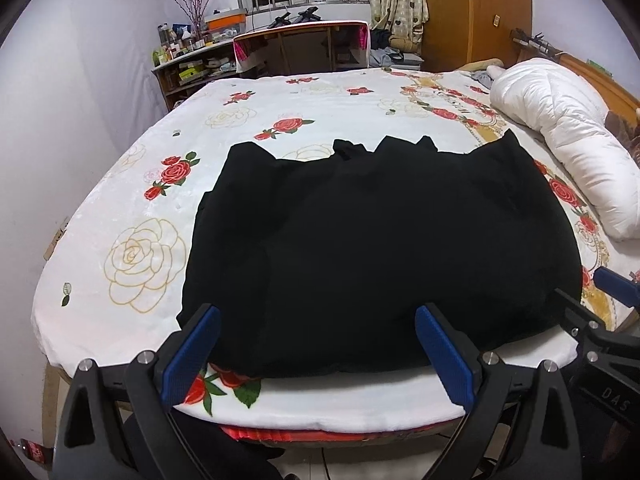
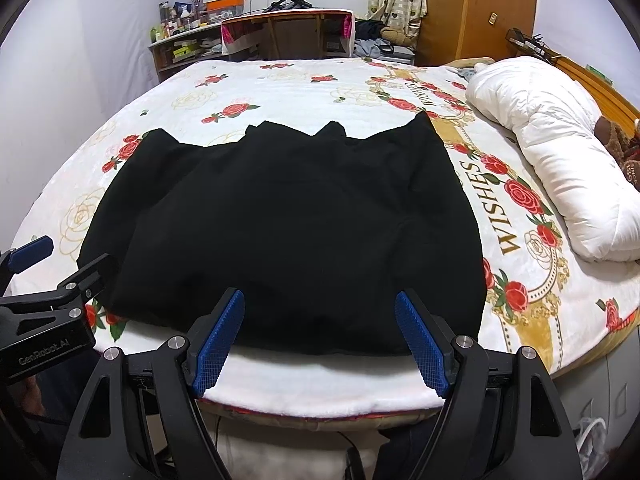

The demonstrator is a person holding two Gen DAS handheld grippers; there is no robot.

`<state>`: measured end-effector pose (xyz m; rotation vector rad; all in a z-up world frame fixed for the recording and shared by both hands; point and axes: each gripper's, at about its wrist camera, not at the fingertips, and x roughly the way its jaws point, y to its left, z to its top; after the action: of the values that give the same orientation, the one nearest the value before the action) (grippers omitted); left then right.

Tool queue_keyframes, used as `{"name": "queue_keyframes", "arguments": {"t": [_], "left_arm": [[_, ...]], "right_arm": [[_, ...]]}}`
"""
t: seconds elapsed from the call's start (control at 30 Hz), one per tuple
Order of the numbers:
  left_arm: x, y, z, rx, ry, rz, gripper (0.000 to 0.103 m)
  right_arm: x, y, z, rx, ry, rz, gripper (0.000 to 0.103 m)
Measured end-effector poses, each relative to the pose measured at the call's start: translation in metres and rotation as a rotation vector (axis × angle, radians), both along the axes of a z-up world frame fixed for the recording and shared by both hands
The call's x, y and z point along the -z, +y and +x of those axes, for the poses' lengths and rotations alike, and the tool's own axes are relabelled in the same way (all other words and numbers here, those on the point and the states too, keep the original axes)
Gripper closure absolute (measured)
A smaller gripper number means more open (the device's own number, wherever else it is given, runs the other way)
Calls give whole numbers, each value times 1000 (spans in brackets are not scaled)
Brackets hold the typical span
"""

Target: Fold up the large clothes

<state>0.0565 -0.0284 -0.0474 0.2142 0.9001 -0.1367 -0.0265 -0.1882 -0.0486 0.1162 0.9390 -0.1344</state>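
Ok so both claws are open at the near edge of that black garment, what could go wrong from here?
1. The black garment is uniformly dark, so layers and hems are hard to tell apart; the left claw or the right claw might pinch only one layer, or the floral blanket too.
2. Its far edge is bunched into peaks, so a fold could come out crooked.
3. The white duvet lies close on the right and could snag a swung fold.

left hand-held gripper: jaws spread wide, holding nothing | right hand-held gripper: likewise, seemingly level, side by side
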Motion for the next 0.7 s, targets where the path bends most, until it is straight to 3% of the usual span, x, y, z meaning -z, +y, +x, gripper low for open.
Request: {"name": "queue_keyframes", "arguments": {"t": [0.27,0.5,0.7], "left_arm": [[-1,-1,-2,-13,-15,11,4],[-9,3,-5,-5,-29,-65,4],[-12,1,-6,-8,-34,-58,4]], "right_arm": [[0,1,0,2,0,-1,25],[-1,-1,0,5,-4,-2,25],[-4,0,-1,4,-12,-2,25]]}}
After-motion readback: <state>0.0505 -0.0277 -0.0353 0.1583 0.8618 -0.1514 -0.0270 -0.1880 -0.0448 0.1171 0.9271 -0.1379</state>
